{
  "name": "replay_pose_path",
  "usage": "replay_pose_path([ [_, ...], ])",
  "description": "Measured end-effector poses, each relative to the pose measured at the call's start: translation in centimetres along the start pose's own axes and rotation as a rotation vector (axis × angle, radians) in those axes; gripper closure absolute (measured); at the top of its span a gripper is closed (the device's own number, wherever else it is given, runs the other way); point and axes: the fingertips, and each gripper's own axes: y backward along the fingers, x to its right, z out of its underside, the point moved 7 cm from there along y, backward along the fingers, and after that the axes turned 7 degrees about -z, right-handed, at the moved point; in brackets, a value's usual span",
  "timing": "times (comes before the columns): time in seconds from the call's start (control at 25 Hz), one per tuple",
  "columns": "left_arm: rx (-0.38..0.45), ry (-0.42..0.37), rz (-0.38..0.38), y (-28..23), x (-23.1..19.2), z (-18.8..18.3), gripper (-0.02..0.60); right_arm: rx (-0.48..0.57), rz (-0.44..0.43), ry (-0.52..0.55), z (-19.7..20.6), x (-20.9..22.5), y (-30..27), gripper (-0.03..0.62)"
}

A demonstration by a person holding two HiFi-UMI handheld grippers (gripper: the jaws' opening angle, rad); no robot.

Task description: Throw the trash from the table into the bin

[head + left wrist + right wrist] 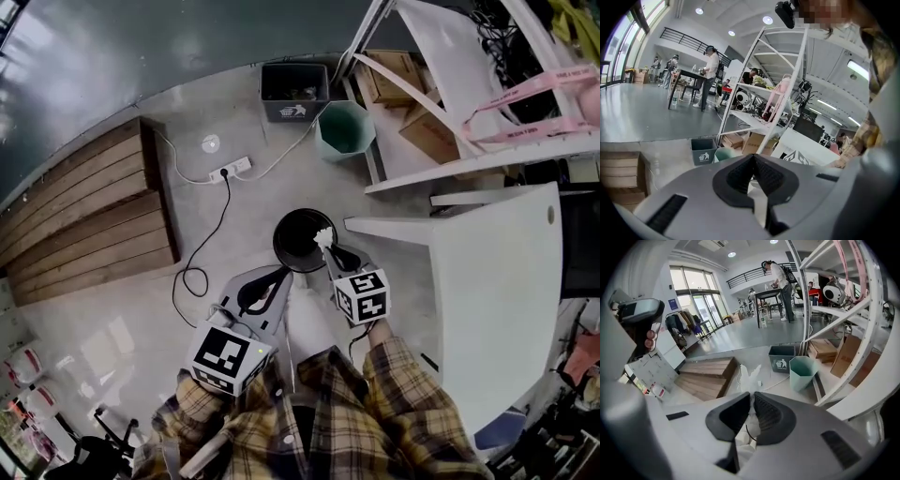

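Right gripper view: my right gripper (752, 398) clenches a crumpled tissue (748, 376) sticking past its tips; light, soft, best pinched mid-wad. Left gripper (753, 158) closed, empty.

Three bins by my count: round black bin (279, 246), square grey bin (294, 111), green bin (325, 127). I see two grippers, left gripper (283, 273) and right gripper (326, 247), and one white scrap (323, 234).

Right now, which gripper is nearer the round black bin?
Right. The right gripper, shut on white crumpled paper, is over the round black bin; the left gripper is just outside it.
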Motion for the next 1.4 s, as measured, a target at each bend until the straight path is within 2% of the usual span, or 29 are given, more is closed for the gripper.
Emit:
replay_pose_path([
  [0.12, -0.007, 0.028, -0.005, -2.5, -1.4, 3.8, 0.574, -0.035, -0.001, -0.025, 3.4, 2.6, -4.1, 0.572],
  [0.44, -0.048, 0.04, 0.006, -8.6, -5.1, 12.2, 0.574, -0.127, -0.025, -0.068, 11.7, 8.0, -14.7, 0.572],
  [0.76, -0.051, 0.067, 0.013, -12.2, -7.7, 16.4, 0.574, -0.209, -0.053, -0.1, 16.6, 11.0, -22.4, 0.572],
  [0.88, -0.06, 0.065, 0.018, -12.7, -8.2, 17.2, 0.574, -0.245, -0.065, -0.124, 17.6, 11.6, -24.1, 0.556],
  [0.96, -0.065, 0.07, 0.018, -12.5, -8.3, 17.3, 0.574, -0.254, -0.074, -0.132, 17.7, 11.4, -24.3, 0.496],
  [1.08, -0.068, 0.07, 0.019, -11.9, -8.0, 16.5, 0.574, -0.258, -0.08, -0.127, 17.3, 10.7, -23.3, 0.486],
  [1.28, -0.073, 0.066, 0.023, -10.3, -6.9, 13.7, 0.574, -0.259, -0.082, -0.143, 15.3, 9.2, -20.4, 0.482],
  [1.4, -0.075, 0.064, 0.027, -8.0, -5.5, 10.4, 0.574, -0.254, -0.075, -0.157, 13.4, 7.3, -17.0, 0.484],
])
